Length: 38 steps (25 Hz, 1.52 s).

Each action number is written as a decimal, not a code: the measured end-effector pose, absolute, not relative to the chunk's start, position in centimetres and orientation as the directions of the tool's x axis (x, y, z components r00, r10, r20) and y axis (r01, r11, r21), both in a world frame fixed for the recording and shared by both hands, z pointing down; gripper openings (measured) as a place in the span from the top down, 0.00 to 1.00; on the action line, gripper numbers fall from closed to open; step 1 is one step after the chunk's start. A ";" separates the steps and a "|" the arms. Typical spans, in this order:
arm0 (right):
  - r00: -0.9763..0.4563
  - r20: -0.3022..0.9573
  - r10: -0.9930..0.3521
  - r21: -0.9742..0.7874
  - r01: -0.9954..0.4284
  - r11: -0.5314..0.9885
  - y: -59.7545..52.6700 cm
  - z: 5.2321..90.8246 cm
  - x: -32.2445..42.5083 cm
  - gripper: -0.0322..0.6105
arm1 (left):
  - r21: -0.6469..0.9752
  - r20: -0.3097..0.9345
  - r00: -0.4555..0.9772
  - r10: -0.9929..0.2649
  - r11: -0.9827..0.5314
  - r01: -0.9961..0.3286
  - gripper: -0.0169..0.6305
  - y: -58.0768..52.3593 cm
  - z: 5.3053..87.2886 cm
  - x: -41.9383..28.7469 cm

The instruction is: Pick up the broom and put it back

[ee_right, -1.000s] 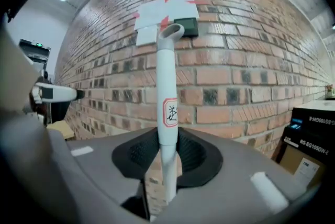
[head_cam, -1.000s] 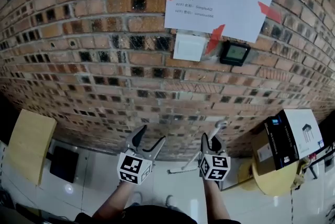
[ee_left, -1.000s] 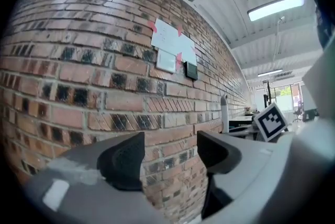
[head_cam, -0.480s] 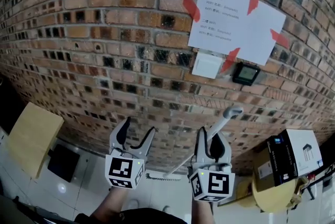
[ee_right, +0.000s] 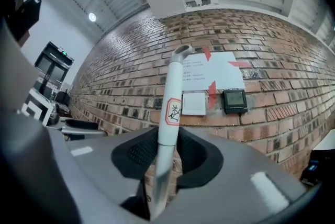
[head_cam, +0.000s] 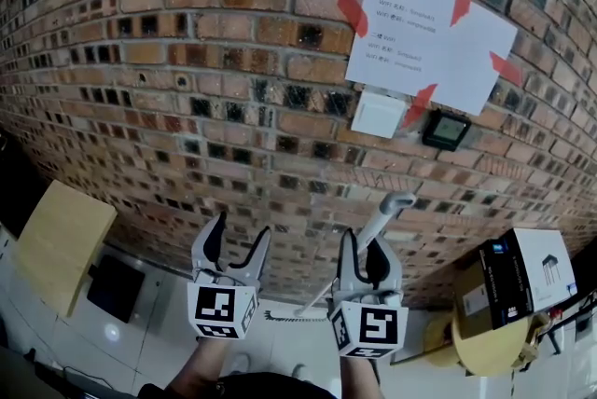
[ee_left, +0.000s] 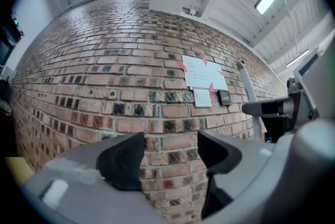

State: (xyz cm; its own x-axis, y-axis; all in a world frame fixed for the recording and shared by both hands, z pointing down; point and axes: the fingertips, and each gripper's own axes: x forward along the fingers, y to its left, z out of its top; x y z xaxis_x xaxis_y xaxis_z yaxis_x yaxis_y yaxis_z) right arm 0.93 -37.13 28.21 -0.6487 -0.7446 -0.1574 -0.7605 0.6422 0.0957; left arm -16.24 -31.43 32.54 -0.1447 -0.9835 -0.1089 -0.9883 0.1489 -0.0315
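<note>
"Close to the brick wall (head_cam: 187, 61), which gripper has the broom (head_cam: 392, 204)?"

"Right gripper (head_cam: 366, 248). Its jaws are clamped on the pale handle, part way along the shaft. The left gripper (head_cam: 238, 234) sits just beside it, jaws apart with nothing between them."

"How does the broom lie?"

"Steeply. From the grip, the handle rises forward and a little rightward, and its capped tip ends near the wall, below the taped paper (head_cam: 429, 43). The other end runs back, down and left toward the floor (head_cam: 140, 323)."

"So what does the put-back turn on?"

"That long axis, I'd say. The top end already leans toward the wall, so the right hand probably sets the low end down and tips the handle against the bricks. I can't see a hook or holder."
</note>
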 end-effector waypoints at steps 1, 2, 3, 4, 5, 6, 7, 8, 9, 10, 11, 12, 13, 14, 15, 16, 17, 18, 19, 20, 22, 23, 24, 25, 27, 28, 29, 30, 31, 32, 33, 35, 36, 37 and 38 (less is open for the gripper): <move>-0.647 -0.151 -0.747 0.100 -0.762 0.640 -37.1 28.5 0.9 0.79 | -0.032 -0.109 -0.142 -0.984 0.146 -0.989 0.47 -31.4 32.6 -16.2; -0.646 -0.144 -0.750 0.103 -0.763 0.638 -37.1 28.7 1.0 0.79 | -0.032 -0.109 -0.139 -0.984 0.143 -0.989 0.47 -31.4 32.6 -16.2; -0.646 -0.136 -0.751 0.106 -0.764 0.637 -37.1 28.9 1.0 0.79 | -0.028 -0.108 -0.135 -0.985 0.139 -0.990 0.47 -31.5 32.7 -16.1; -0.647 -0.126 -0.752 0.111 -0.762 0.638 -37.1 29.1 1.1 0.79 | -0.021 -0.109 -0.130 -0.986 0.133 -0.991 0.47 -31.5 32.8 -16.1; -0.651 -0.113 -0.750 0.120 -0.759 0.640 -37.1 29.4 1.2 0.79 | -0.011 -0.111 -0.125 -0.986 0.127 -0.992 0.48 -31.6 32.8 -16.0; -0.658 -0.094 -0.747 0.131 -0.752 0.646 -37.1 29.7 1.2 0.79 | -0.001 -0.117 -0.119 -0.986 0.120 -0.993 0.48 -31.8 32.7 -15.8; -0.664 -0.072 -0.744 0.143 -0.745 0.652 -37.1 30.1 1.4 0.79 | 0.005 -0.124 -0.111 -0.986 0.112 -0.994 0.49 -32.0 32.6 -15.6; -0.668 -0.048 -0.743 0.151 -0.740 0.655 -37.1 30.5 1.7 0.78 | 0.006 -0.128 -0.101 -0.987 0.101 -0.995 0.50 -32.2 32.5 -15.3; -0.666 -0.028 -0.745 0.151 -0.740 0.655 -37.2 31.0 2.1 0.78 | 0.003 -0.128 -0.086 -0.988 0.086 -0.996 0.50 -32.6 32.5 -14.7; -0.661 -0.013 -0.750 0.146 -0.744 0.652 -37.4 31.4 2.8 0.78 | -0.002 -0.125 -0.066 -0.990 0.067 -0.998 0.50 -33.0 32.6 -14.0; -0.653 -0.003 -0.758 0.137 -0.751 0.646 -37.7 31.9 3.7 0.78 | -0.007 -0.119 -0.042 -0.992 0.043 -0.999 0.50 -33.5 32.8 -13.1; -0.642 0.004 -0.767 0.128 -0.760 0.637 -37.9 32.2 4.6 0.78 | -0.012 -0.111 -0.015 -0.994 0.017 -1.000 0.50 -34.1 33.0 -12.1; -0.630 0.010 -0.777 0.118 -0.771 0.626 -38.2 32.6 5.6 0.78 | -0.015 -0.102 0.011 -0.995 -0.010 -1.000 0.50 -34.6 33.3 -11.1; -0.617 0.017 -0.787 0.108 -0.781 0.615 -38.4 33.0 6.5 0.78 | -0.018 -0.094 0.037 -0.995 -0.035 -0.999 0.50 -35.0 33.6 -10.1; -0.606 0.025 -0.795 0.098 -0.790 0.605 -38.6 33.4 7.4 0.78 | -0.019 -0.088 0.060 -0.994 -0.059 -0.998 0.50 -35.4 33.8 -9.2; -0.596 0.031 -0.802 0.089 -0.798 0.596 -38.7 33.8 8.2 0.78 | -0.020 -0.082 0.082 -0.993 -0.081 -0.997 0.50 -35.9 34.0 -8.4; -0.590 0.039 -0.807 0.081 -0.803 0.591 -38.9 34.2 8.9 0.78 | -0.020 -0.077 0.102 -0.992 -0.101 -0.995 0.50 -36.3 34.2 -7.6; -0.587 0.046 -0.808 0.073 -0.805 0.589 -39.0 34.6 9.5 0.78 | -0.020 -0.073 0.123 -0.990 -0.122 -0.992 0.50 -36.8 34.4 -6.8; -0.587 0.052 -0.808 0.063 -0.806 0.589 -39.0 35.0 10.2 0.79 | -0.019 -0.068 0.145 -0.987 -0.144 -0.989 0.50 -37.3 34.7 -6.0; -0.583 0.057 -0.810 0.053 -0.809 0.586 -39.0 35.5 10.8 0.79 | -0.019 -0.061 0.168 -0.984 -0.167 -0.986 0.50 -37.8 34.9 -5.1; -0.558 0.075 -0.826 0.039 -0.826 0.562 -38.9 36.6 12.5 0.79 | -0.015 -0.044 0.216 -0.975 -0.216 -0.976 0.50 -38.7 35.6 -3.1; -0.543 0.085 -0.836 0.035 -0.837 0.547 -39.0 37.1 13.5 0.79 | -0.013 -0.034 0.242 -0.970 -0.242 -0.970 0.50 -39.2 36.0 -1.9; -0.528 0.095 -0.844 0.031 -0.846 0.532 -39.1 37.6 14.6 0.79 | -0.010 -0.023 0.270 -0.963 -0.270 -0.963 0.50 -39.7 36.5 -0.7; -0.512 0.102 -0.853 0.028 -0.856 0.517 -39.2 38.1 15.6 0.79 | -0.008 -0.011 0.299 -0.954 -0.299 -0.954 0.50 -40.1 37.0 0.6; -0.474 0.121 -0.872 0.021 -0.877 0.480 -39.3 39.1 18.0 0.79 | 0.001 0.015 0.354 -0.935 -0.355 -0.935 0.50 -40.7 38.2 3.1; -0.455 0.134 -0.880 0.018 -0.887 0.461 -39.3 39.7 19.2 0.79 | 0.005 0.027 0.379 -0.925 -0.379 -0.925 0.50 -41.0 38.8 4.3; -0.438 0.146 -0.887 0.016 -0.895 0.445 -39.3 40.3 20.3 0.79 | 0.008 0.040 0.403 -0.914 -0.403 -0.915 0.50 -41.3 39.5 5.4; -0.424 0.153 -0.892 0.018 -0.902 0.432 -39.4 40.9 21.5 0.79 | 0.010 0.053 0.427 -0.903 -0.427 -0.904 0.50 -41.6 40.1 6.6; -0.413 0.159 -0.897 0.024 -0.906 0.422 -39.4 41.5 22.5 0.79 | 0.010 0.066 0.455 -0.888 -0.455 -0.890 0.50 -41.8 40.8 7.8; -0.403 0.166 -0.900 0.029 -0.910 0.413 -39.5 42.1 23.5 0.79 | 0.006 0.078 0.486 -0.870 -0.487 -0.873 0.50 -42.1 41.5 9.1; -0.395 0.177 -0.901 0.033 -0.913 0.407 -39.6 42.8 24.5 0.79 | -0.004 0.092 0.518 -0.850 -0.521 -0.854 0.50 -42.4 42.3 10.4; -0.383 0.195 -0.903 0.039 -0.917 0.397 -39.9 44.4 26.1 0.79 | -0.027 0.120 0.568 -0.814 -0.575 -0.818 0.50 -42.9 44.0 12.5; -0.376 0.208 -0.903 0.042 -0.919 0.393 -40.1 45.4 26.8 0.79 | -0.031 0.131 0.584 -0.801 -0.592 -0.805 0.50 -43.3 44.8 13.4; -0.369 0.227 -0.901 0.045 -0.921 0.388 -40.3 46.5 27.5 0.79 | -0.031 0.141 0.596 -0.791 -0.605 -0.796 0.50 -43.6 45.7 14.2; -0.363 0.247 -0.898 0.051 -0.921 0.386 -40.5 47.8 28.2 0.79 | -0.034 0.152 0.604 -0.782 -0.615 -0.788 0.50 -44.0 46.6 14.9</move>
